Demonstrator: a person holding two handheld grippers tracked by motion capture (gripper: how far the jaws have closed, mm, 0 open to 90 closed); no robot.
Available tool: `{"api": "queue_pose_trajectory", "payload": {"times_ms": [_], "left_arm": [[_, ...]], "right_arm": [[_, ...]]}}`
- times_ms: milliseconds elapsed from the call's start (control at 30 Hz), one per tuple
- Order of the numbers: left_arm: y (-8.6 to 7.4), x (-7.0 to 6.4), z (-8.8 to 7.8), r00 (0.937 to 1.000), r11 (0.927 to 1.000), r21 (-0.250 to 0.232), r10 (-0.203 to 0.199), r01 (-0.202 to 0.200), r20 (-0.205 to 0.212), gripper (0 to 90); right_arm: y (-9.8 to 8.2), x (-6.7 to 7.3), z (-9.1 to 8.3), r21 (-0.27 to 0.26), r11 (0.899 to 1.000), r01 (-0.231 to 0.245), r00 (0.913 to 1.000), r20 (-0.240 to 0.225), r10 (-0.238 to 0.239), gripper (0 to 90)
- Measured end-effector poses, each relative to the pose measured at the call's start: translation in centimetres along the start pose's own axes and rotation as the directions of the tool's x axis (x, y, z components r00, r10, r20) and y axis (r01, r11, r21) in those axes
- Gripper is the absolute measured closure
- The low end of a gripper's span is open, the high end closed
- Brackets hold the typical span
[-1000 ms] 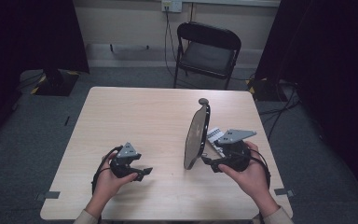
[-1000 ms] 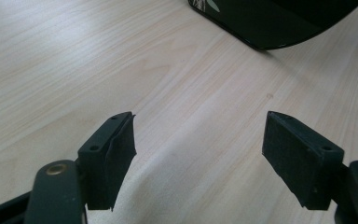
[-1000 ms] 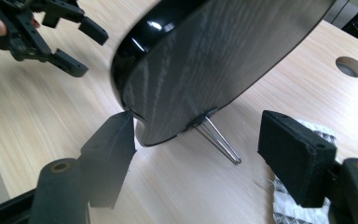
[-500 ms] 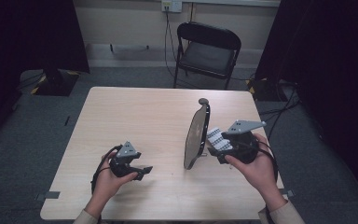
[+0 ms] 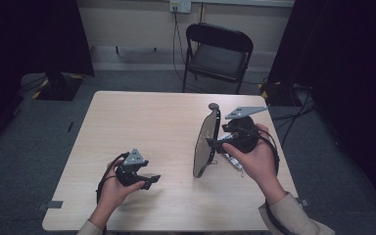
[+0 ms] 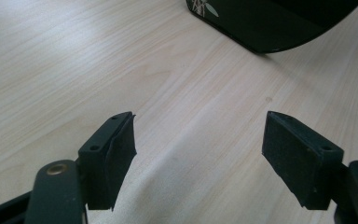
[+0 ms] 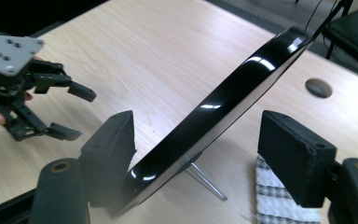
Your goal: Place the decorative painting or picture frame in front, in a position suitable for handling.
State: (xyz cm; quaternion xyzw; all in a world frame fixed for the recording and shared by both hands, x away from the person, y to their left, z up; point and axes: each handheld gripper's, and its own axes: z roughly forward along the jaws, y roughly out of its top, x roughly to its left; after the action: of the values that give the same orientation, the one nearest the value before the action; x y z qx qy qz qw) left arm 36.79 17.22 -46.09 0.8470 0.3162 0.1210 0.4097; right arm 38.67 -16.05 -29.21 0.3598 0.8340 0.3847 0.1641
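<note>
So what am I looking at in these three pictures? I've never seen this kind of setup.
A person sits at a table holding a hand-operated two-jaw gripper in each hand. The high view looks down from above. The other two come from cameras riding on the grippers, looking along their black jaws. The left gripper hovers open over bare wood. The right gripper has its open jaws on either side of the rim of a round black-framed mirror, which stands tilted on a wire stand; it is not clamped. A checked cloth lies beside the stand.
</note>
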Motion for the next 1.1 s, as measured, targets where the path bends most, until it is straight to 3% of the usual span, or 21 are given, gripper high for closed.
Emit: {"api": "queue_pose_trajectory", "payload": {"times_ms": [33, 67, 200, 233, 267, 300, 400, 667, 1100], "left_arm": [[0.0, 0.0, 0.0, 1.0000, 1.0000, 0.000, 0.000, 0.000, 0.000, 25.5], [0.0, 0.0, 0.0, 1.0000, 1.0000, -0.002, -0.005, 0.005, 0.002, 25.5], [0.0, 0.1, -0.2, 1.0000, 1.0000, -0.004, -0.008, 0.008, -0.001, 25.5], [0.0, 0.2, -0.2, 1.0000, 0.9999, -0.008, -0.009, 0.009, 0.001, 25.5], [0.0, 0.3, -0.3, 1.0000, 0.9999, -0.008, -0.007, 0.007, -0.003, 25.5], [0.0, 0.3, -0.3, 1.0000, 0.9999, -0.008, -0.007, 0.007, -0.003, 25.5], [0.0, 0.3, -0.3, 1.0000, 0.9999, -0.007, -0.008, 0.008, -0.005, 25.5], [0.0, 0.3, -0.2, 1.0000, 1.0000, -0.003, -0.006, 0.006, -0.001, 25.5], [0.0, 0.5, -0.4, 0.9999, 0.9998, -0.011, -0.014, 0.014, -0.003, 25.5]], "right_arm": [[0.0, 0.0, 0.0, 0.000, 1.000, 0.000, 1.0000, 0.000, 0.000, 28.8], [0.0, 0.0, 1.1, 0.015, 1.000, -0.011, 0.9999, -0.002, 0.011, 35.8], [0.3, 0.0, 1.8, 0.029, 0.999, -0.040, 0.9992, 0.008, 0.040, 39.9], [0.4, 0.0, 2.0, 0.034, 0.999, -0.043, 0.9987, 0.028, 0.042, 44.4], [0.7, 0.0, 1.9, 0.026, 0.998, -0.056, 0.9963, 0.067, 0.054, 57.3], [0.7, 0.0, 1.9, 0.026, 0.998, -0.056, 0.9963, 0.067, 0.054, 57.3], [0.9, -0.6, 2.2, 0.012, 0.995, -0.101, 0.9903, 0.097, 0.099, 74.6], [1.5, -1.1, 3.4, -0.038, 0.985, -0.168, 0.9810, 0.092, 0.171, 79.5], [2.8, -0.6, 4.6, -0.008, 0.992, -0.129, 0.9903, 0.053, 0.129, 79.5]]}}
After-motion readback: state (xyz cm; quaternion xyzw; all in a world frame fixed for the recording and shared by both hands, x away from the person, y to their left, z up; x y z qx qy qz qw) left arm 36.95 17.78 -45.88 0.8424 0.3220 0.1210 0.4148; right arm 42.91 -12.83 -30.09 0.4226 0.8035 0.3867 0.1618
